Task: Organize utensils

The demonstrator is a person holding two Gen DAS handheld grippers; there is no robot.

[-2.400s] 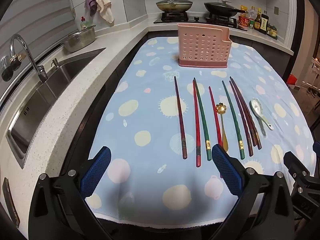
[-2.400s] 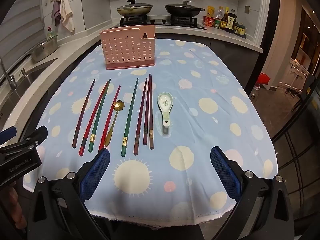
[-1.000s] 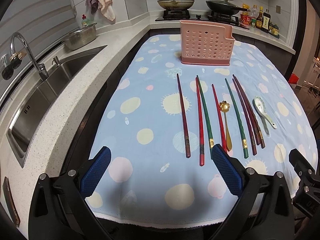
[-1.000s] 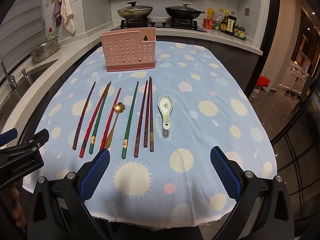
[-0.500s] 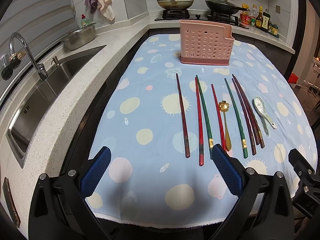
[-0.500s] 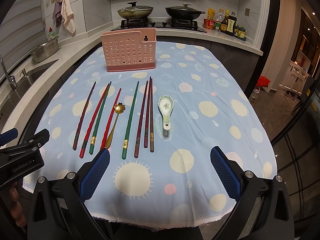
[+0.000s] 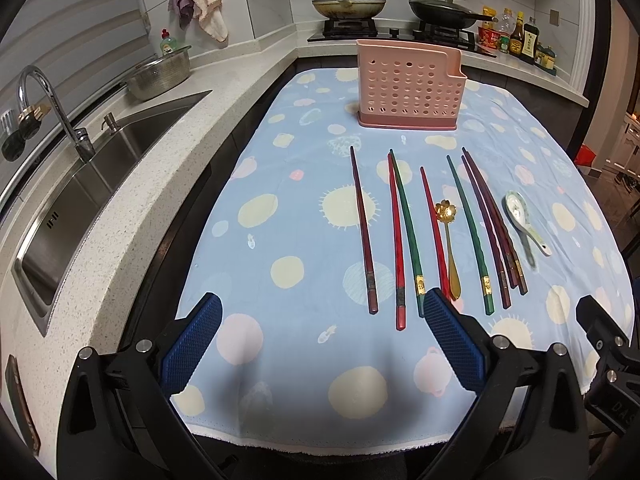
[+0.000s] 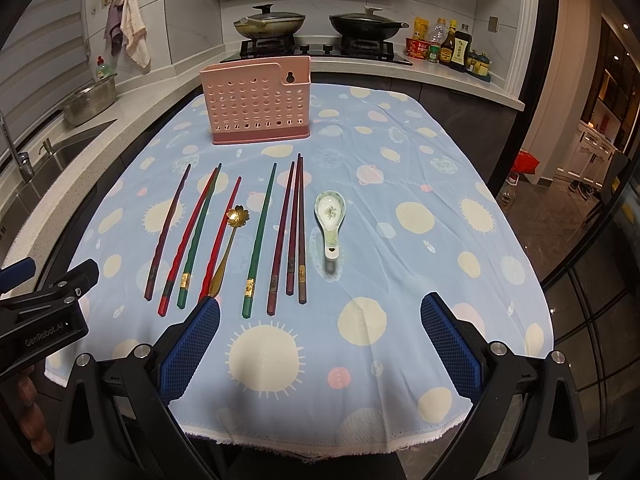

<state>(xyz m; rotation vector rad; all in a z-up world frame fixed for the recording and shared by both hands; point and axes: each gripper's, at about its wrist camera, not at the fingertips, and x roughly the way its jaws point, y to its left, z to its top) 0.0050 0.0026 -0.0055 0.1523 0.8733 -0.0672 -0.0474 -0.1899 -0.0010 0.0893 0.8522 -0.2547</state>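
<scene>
- The chopsticks [image 8: 256, 236] lie in a row on the spotted tablecloth [image 8: 420, 264], long axes running near to far, thick ends toward me, all just ahead of my jaws.
- A gold spoon [image 8: 228, 248] lies among them; a ceramic spoon [image 8: 331, 220] lies just right of the row, handle toward me.
- The right gripper [image 8: 320, 344] hangs above the near cloth, jaws spread wide and empty; I judge it nearer the right-hand chopsticks and ceramic spoon.
- The left gripper [image 7: 322, 340] is likewise spread and empty, with the left-hand chopsticks ahead and to its right.
- The pink holder [image 8: 256, 100] stands upright beyond the far tips; I cannot see inside it, but nothing sticks out above the rim.
</scene>
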